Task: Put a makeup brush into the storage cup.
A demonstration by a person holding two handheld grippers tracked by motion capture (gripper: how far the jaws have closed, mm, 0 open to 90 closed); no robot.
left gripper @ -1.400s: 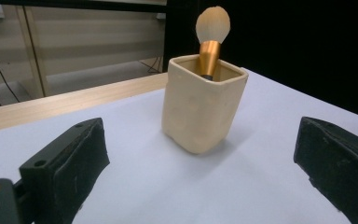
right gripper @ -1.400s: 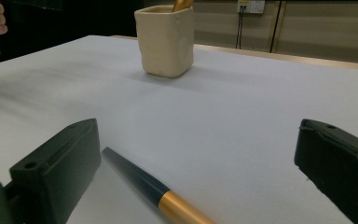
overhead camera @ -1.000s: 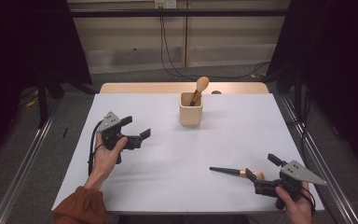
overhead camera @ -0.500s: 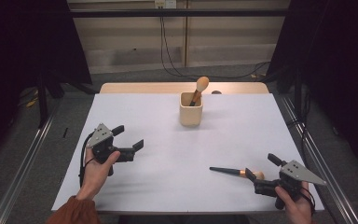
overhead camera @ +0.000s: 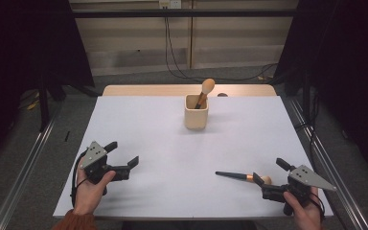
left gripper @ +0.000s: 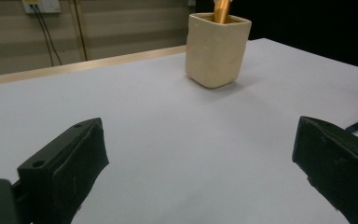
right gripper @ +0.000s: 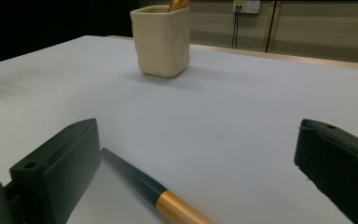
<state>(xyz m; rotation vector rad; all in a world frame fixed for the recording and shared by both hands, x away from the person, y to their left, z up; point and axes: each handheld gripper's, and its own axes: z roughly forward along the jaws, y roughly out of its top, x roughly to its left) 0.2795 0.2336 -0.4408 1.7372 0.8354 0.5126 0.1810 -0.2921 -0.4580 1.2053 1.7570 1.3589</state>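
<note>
We see the dark-handled makeup brush with a gold ferrule [overhead camera: 242, 177] lying flat near the table's right front, handle pointing left. Our right gripper [overhead camera: 274, 178], jaws spread, straddles its bristle end; the left gripper [overhead camera: 123, 158], also spread, sits well apart.

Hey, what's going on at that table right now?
Both grippers, left and right, open. Dark-handled makeup brush flat between right jaws. Path to cream ceramic cup clear.
</note>
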